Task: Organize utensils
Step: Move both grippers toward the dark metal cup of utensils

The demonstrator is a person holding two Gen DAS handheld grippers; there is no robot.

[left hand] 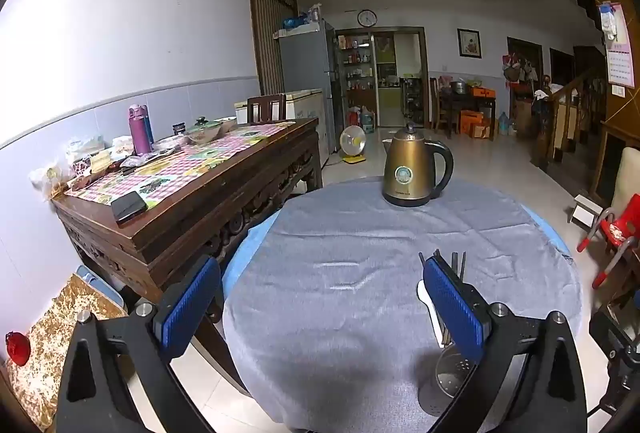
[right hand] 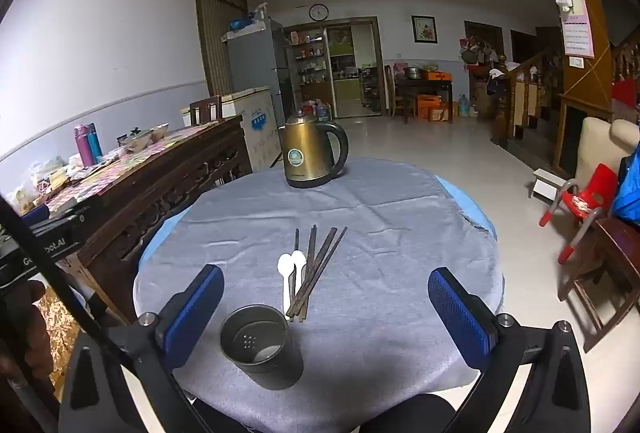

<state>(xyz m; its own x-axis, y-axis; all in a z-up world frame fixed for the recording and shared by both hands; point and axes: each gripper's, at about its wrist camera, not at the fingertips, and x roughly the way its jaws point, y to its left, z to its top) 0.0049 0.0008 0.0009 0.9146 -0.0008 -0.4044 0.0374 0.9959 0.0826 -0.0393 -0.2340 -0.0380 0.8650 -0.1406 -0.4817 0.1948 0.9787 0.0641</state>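
Observation:
Several dark chopsticks (right hand: pixel 316 269) and two white spoons (right hand: pixel 290 267) lie in a loose bunch on the grey cloth of the round table (right hand: pixel 380 253). A metal utensil cup (right hand: pixel 260 345) stands upright and empty just in front of them. My right gripper (right hand: pixel 326 317) is open and empty, its jaws on either side of the cup and the utensils, above the table's near edge. My left gripper (left hand: pixel 322 309) is open and empty over the left part of the table; its right finger (left hand: pixel 454 309) hides most of the cup (left hand: pixel 454 369), spoons and chopsticks (left hand: pixel 458 265).
A gold electric kettle (right hand: pixel 310 149) stands at the table's far side. A long wooden sideboard (left hand: pixel 192 201) with bottles, bowls and packets is close on the left. A red child's chair (right hand: pixel 580 209) and a dark wooden chair stand on the right.

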